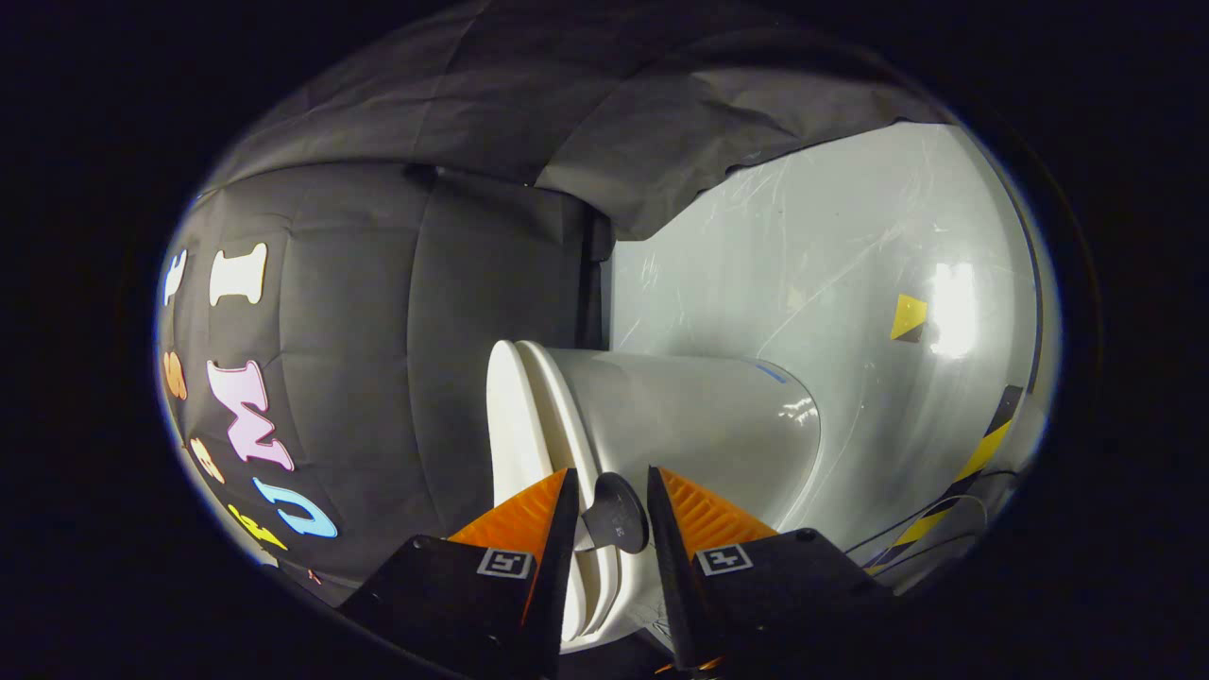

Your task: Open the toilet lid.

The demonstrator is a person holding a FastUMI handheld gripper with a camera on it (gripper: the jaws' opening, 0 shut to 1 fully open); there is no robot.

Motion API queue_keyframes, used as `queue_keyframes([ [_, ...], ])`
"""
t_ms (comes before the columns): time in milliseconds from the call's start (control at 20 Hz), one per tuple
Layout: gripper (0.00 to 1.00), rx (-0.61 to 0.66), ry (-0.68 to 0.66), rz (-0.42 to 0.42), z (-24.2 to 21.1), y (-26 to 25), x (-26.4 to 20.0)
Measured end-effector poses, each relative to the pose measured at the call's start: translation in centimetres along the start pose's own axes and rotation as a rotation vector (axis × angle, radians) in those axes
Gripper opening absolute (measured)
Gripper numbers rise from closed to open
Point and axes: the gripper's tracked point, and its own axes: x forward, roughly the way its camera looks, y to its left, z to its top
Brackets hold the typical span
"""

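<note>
The view is rolled sideways, so the white toilet [699, 425] appears to lie on its side. Its lid [512, 416] is down flat against the seat [559, 406], with the bowl beyond them. A small dark round handle [616, 515] sticks out from the lid's front edge. My gripper [609, 486] has this handle between its two fingers. The fingers stand narrow, one close against each side of the disc. The lower part of the lid and seat is hidden behind the fingers.
The pale glossy floor [850, 283] spreads past the bowl, with a yellow-and-black marker [909, 318] and striped tape [982, 453] on it. Thin cables [945, 529] lie near the tape. Black cloth wall [397, 312] stands close behind the lid side.
</note>
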Motion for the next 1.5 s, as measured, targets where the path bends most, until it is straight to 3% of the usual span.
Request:
queue_keyframes([
  [150, 0.49, 0.004, -0.015, 0.035, 0.2, 0.6, 0.4],
  [250, 0.31, 0.000, -0.023, 0.040, 0.1, 0.6, 0.2],
  [300, 0.30, 0.012, -0.038, 0.069, -0.2, 0.7, -0.5],
  [350, 0.14, 0.017, -0.034, 0.072, 0.5, 1.1, 0.8],
  [650, 0.13, 0.005, -0.053, 0.102, 0.1, 2.5, -0.8],
  [850, 0.09, -0.085, -0.068, 0.189, -0.5, 7.1, -3.3],
  [1100, 0.08, -0.292, -0.124, 0.264, -3.0, 13.6, -7.9],
  [1500, 0.10, -0.611, -0.200, 0.345, -11.0, 24.7, -14.2],
])
